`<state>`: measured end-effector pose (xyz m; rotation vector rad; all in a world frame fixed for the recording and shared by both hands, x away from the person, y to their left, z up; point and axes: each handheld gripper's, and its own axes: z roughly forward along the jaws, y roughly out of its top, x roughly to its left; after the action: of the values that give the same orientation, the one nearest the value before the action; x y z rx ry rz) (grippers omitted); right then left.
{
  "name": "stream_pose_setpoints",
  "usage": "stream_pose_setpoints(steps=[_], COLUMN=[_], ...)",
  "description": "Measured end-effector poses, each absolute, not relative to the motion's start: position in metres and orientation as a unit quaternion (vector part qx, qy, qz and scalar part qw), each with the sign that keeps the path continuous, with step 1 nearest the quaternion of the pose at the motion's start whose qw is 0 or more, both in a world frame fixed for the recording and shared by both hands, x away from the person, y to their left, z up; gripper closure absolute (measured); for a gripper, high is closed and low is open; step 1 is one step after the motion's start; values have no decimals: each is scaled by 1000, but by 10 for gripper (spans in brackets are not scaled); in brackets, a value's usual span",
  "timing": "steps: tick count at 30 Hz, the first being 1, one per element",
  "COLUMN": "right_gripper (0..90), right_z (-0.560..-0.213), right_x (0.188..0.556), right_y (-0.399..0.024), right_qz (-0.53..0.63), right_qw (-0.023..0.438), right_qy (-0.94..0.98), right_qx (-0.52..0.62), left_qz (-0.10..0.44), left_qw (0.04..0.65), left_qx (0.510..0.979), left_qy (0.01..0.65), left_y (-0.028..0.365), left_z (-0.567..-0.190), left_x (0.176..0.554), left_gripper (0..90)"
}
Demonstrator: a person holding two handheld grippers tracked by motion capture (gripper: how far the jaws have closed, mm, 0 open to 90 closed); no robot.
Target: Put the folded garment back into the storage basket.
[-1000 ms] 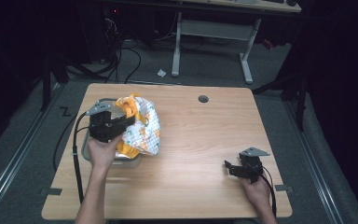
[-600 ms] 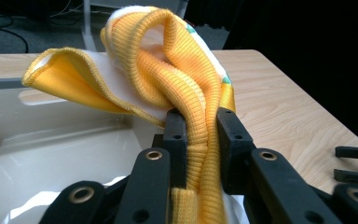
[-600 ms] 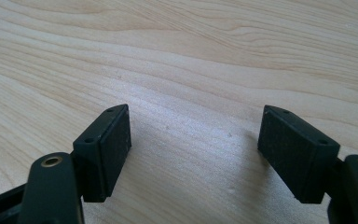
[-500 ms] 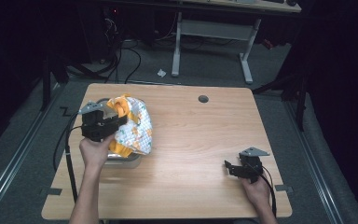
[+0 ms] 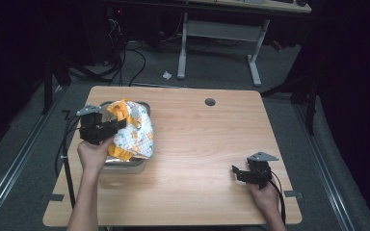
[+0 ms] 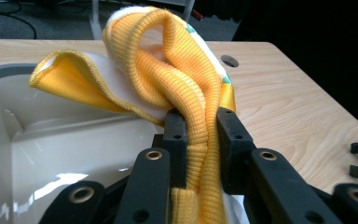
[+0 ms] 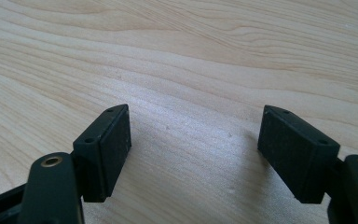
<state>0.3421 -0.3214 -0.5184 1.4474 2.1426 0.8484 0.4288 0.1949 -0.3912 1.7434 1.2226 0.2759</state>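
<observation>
A small garment (image 5: pixel 134 130), white with orange and green print and a yellow ribbed hem (image 6: pixel 186 79), hangs over the right side of a grey tub (image 5: pixel 125 165) at the table's left. My left gripper (image 5: pixel 118 122) is shut on the yellow ribbed hem, which runs between its two jaws (image 6: pixel 200 140). The cloth drapes partly into the tub's pale inside (image 6: pixel 51 149) and partly onto the table. At the front right of the table my right gripper (image 5: pixel 235 172) rests low on the wood, open (image 7: pixel 193 149), with nothing between its fingers.
The wooden table (image 5: pixel 207 144) has a round cable hole (image 5: pixel 210 102) near its far edge. Bare wood lies between the tub and the right gripper. Beyond the table stand a desk frame (image 5: pixel 217 43) and floor cables.
My left gripper has carried the garment leftward, so the cloth now lies more over the tub. The right gripper has stayed where it was.
</observation>
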Motion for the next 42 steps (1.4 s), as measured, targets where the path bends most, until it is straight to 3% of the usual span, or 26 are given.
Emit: stream_pose_setpoints(steps=[14,42], right_gripper=[257,258], right_z=[-518,-518], right_x=[342,342], right_y=[-321,-321], right_qz=[304,304], right_qw=[208,208], right_qy=[770,770], right_qx=[520,520], left_qz=[155,166], left_qw=[396,298], left_qx=[747,763], left_qy=[511,549], left_y=[190,183], left_z=[-409,-445], left_x=[442,464], left_gripper=[760,736])
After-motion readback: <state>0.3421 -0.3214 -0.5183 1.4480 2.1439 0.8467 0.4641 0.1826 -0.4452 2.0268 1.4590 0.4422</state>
